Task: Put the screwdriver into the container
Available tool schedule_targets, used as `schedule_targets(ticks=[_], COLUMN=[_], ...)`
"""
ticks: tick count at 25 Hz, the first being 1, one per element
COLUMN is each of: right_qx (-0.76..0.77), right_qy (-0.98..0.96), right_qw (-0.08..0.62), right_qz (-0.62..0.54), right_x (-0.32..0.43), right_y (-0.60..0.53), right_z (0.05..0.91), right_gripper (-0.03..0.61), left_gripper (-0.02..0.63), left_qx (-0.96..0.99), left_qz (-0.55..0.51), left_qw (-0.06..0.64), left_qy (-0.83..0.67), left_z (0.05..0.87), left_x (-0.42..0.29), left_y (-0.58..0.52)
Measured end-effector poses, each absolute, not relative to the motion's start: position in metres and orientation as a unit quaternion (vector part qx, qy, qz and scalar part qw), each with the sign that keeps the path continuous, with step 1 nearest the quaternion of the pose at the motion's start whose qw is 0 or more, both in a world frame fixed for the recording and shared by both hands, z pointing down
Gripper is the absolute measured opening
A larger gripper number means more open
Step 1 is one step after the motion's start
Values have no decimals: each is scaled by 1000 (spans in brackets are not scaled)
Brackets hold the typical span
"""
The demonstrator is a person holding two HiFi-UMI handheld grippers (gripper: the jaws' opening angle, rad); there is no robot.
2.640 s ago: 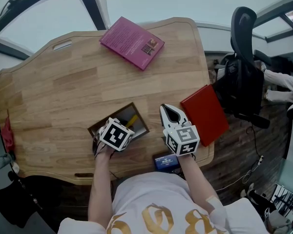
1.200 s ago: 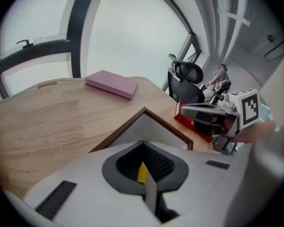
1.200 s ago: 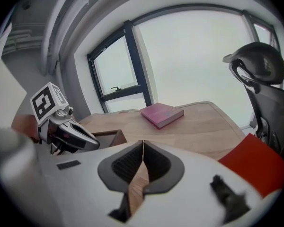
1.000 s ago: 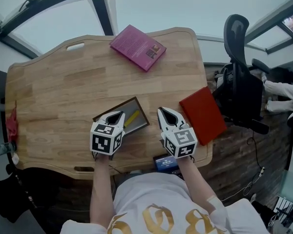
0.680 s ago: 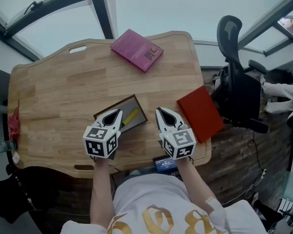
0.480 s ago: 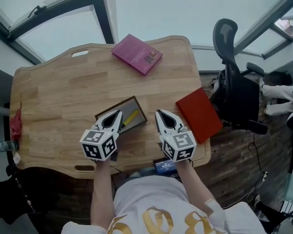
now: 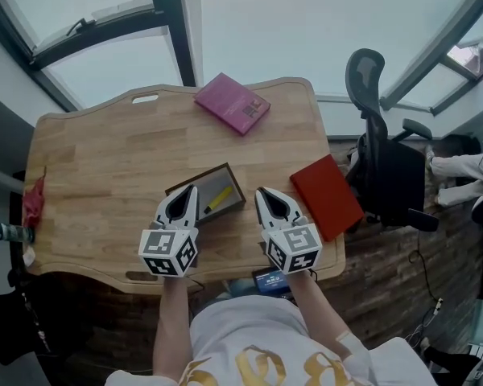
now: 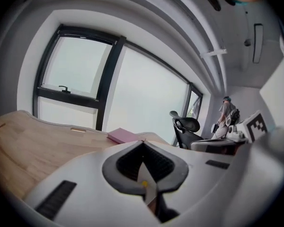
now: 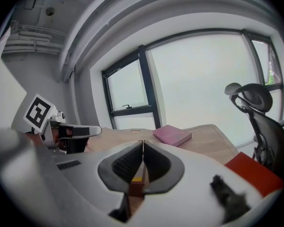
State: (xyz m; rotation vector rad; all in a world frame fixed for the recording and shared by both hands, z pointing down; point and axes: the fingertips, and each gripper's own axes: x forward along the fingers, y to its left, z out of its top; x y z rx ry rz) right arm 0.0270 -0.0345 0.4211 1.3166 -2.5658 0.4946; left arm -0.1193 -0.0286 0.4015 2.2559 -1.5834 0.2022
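A yellow screwdriver (image 7: 219, 199) lies inside the dark open container (image 7: 200, 178) in the middle of the wooden table (image 7: 105, 167). My left gripper (image 7: 191, 190) is shut and holds nothing. It hovers over the container's near left corner, tips level with the box, and hides that corner. My right gripper (image 7: 261, 192) is also shut and holds nothing, just right of the container and apart from it. In the left gripper view the left gripper (image 8: 142, 144) points out over the table toward the window. The right gripper view shows the right gripper (image 9: 143, 142) with its tips meeting.
A pink book (image 7: 232, 103) lies at the table's far edge, a red book (image 7: 326, 195) at its right edge. An office chair (image 7: 378, 135) stands beyond the right side. A small blue device (image 7: 270, 280) sits at the near edge. A person (image 8: 225, 119) stands far off.
Both grippers have risen and drawn back toward the near edge. The left one has tipped up from pointing down into the container. The screwdriver stays in the container.
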Motion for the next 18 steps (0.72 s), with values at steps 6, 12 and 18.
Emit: schedule_targets(ticks=[6, 12, 18], right_qx=[453, 454, 458], right_qy=[-873, -875, -875], right_qw=[93, 92, 99], right_qz=[157, 141, 124], right_x=[27, 21, 19], right_y=[-18, 1, 9], right_z=[402, 396, 391], right_gripper=[32, 32, 31], left_gripper=[12, 12, 12], left_qx=[800, 800, 799], left_qz=[43, 26, 44], left_qw=[169, 163, 132], left_qy=[-574, -576, -584], left_z=[381, 370, 366], left_x=[-126, -132, -133], left_y=[-5, 16, 23])
